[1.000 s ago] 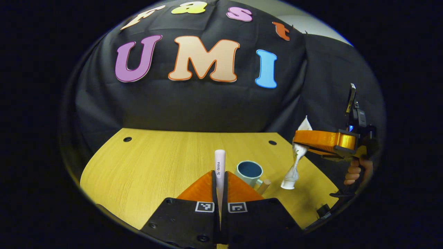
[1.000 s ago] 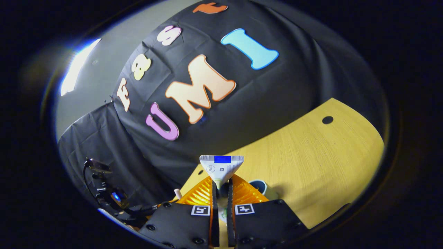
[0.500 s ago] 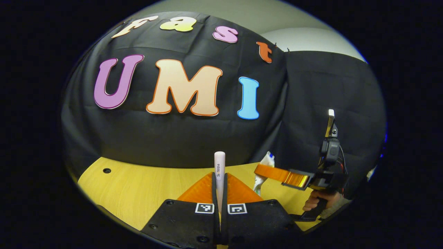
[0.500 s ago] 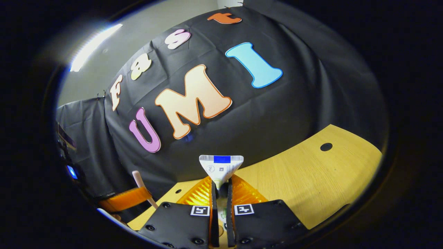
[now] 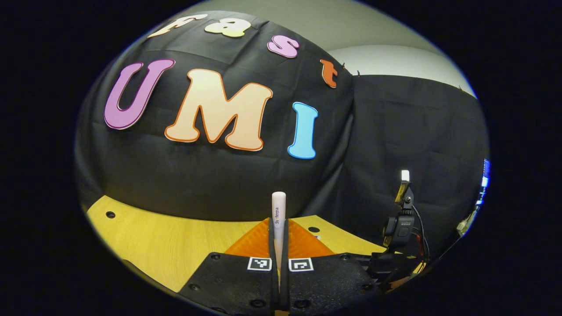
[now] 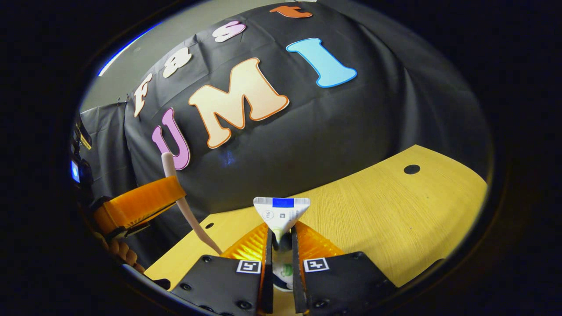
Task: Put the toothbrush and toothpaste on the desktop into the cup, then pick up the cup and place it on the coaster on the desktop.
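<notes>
My left gripper (image 5: 279, 224) is shut on the toothbrush (image 5: 279, 210), whose pale handle sticks up between the orange fingers. In the right gripper view, the same toothbrush (image 6: 186, 210) slants down from the left gripper (image 6: 139, 204), held above the table's far left. My right gripper (image 6: 281, 237) is shut on the white toothpaste tube (image 6: 282, 214); its flat crimped end with a blue mark points up and its body hangs below the fingers. Part of the right gripper's body (image 5: 400, 228) appears low on the right of the left gripper view.
The yellow wooden table (image 6: 377, 210) spreads to the right under my right gripper, with a dark round hole (image 6: 412, 169) near its far edge. A hand (image 6: 120, 252) holds the left gripper. Another stretch of table (image 5: 167, 237) lies below the black cloth wall.
Both views have tilted upward, and the cup has slipped out of sight. The left gripper with the toothbrush has come closer and higher in the right gripper view. Both grips are unchanged.
</notes>
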